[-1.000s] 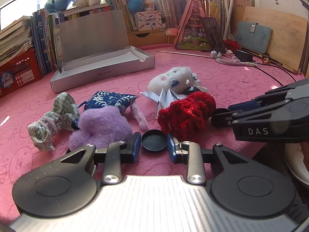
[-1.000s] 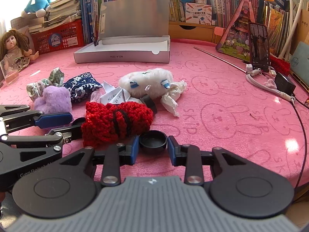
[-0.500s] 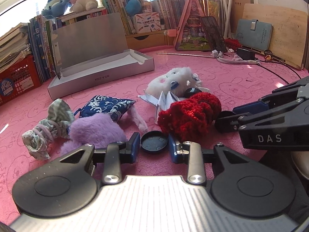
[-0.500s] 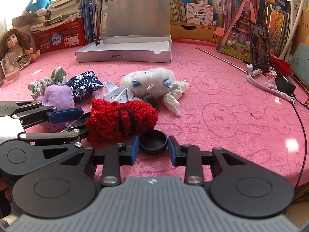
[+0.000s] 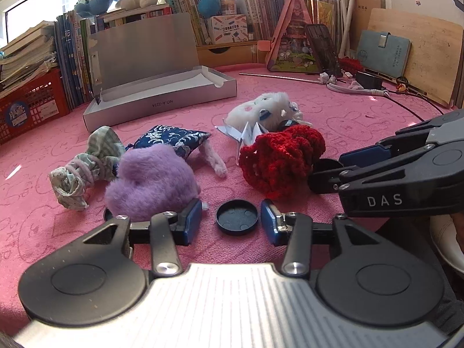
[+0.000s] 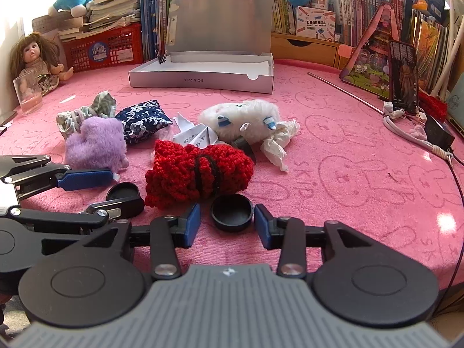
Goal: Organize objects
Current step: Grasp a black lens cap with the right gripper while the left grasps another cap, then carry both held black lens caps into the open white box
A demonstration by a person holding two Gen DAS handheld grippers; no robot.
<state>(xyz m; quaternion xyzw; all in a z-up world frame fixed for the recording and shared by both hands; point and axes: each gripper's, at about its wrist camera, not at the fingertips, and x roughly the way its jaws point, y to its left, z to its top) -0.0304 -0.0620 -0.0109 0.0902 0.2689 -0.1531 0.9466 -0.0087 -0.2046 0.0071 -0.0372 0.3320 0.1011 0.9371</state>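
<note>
On the pink cloth, a small black cap lies between the blue pads of my left gripper, with gaps on both sides; its jaws are opening. A second black cap lies between the pads of my right gripper, whose jaws are also opening and no longer press it. Just beyond are a red crocheted piece, a purple plush, a blue floral pouch, a white fluffy toy and a striped cloth pouch. An open silver box stands further back.
Books, a red crate and soft toys line the back edge. A doll and a glass sit far left. A phone on a stand, a white cable and a thin rod lie right.
Both grippers' jaws have spread apart and let go of the black caps they were shut on. Each cap now lies loose on the cloth between the pads.
</note>
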